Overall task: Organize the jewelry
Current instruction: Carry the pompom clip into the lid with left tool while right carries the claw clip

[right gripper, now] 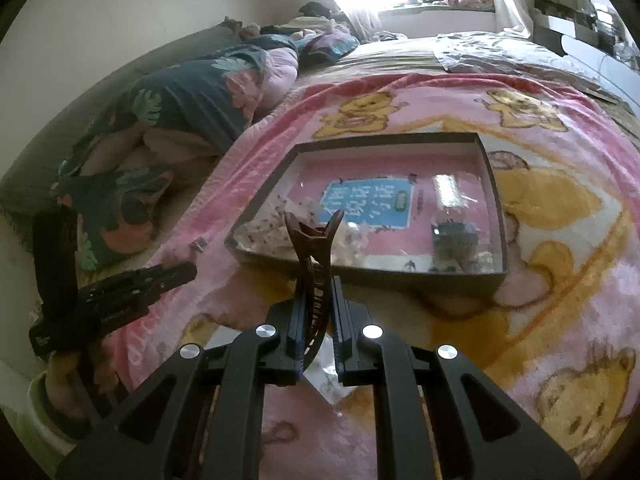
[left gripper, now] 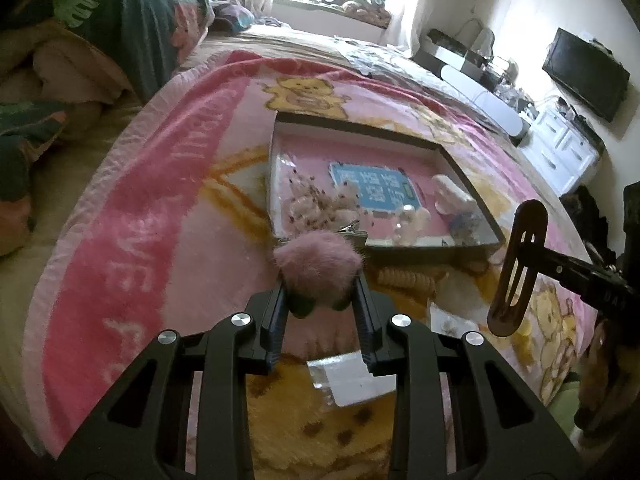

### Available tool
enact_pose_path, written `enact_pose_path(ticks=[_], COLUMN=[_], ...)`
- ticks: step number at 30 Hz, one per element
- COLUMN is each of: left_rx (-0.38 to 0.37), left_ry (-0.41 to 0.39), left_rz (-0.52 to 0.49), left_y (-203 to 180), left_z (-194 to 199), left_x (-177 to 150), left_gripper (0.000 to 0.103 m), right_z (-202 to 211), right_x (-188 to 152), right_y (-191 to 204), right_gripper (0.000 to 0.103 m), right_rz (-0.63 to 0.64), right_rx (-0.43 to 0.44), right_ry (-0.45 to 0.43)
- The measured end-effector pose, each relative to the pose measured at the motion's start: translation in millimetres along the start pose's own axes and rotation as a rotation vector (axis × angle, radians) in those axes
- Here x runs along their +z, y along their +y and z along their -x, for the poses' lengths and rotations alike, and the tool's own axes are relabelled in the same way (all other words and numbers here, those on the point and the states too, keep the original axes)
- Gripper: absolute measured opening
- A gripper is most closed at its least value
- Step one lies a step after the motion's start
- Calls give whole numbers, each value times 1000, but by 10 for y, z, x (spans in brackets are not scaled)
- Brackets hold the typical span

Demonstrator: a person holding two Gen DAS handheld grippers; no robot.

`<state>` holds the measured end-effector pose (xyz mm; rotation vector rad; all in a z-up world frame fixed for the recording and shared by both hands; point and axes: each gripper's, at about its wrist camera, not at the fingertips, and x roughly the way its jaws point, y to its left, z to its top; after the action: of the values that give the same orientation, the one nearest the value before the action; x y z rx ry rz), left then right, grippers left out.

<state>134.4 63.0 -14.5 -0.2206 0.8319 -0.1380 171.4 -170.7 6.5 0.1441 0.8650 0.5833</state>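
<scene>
We work over a pink bear-print blanket on a bed. At twelve o'clock sits the tray, its blue card unreadable. Left gripper pinches a pink pompom clip; right gripper clamps a brown claw clip.

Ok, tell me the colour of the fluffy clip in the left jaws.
Pale pink pom-pom clip; shows best in the left wrist view.
</scene>
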Motion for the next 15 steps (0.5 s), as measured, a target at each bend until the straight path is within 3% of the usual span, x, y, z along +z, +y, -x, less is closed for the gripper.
enact_pose_path(ticks=[15], left_rx=[0], left_ry=[-39], left_rz=[-20], left_y=[-25], left_z=[-14], left_x=[319], left_gripper=[22], right_z=[-47], right_x=[367], right_y=[68], right_gripper=[11], right_rz=[26], right_rx=[3], right_ry=[-57])
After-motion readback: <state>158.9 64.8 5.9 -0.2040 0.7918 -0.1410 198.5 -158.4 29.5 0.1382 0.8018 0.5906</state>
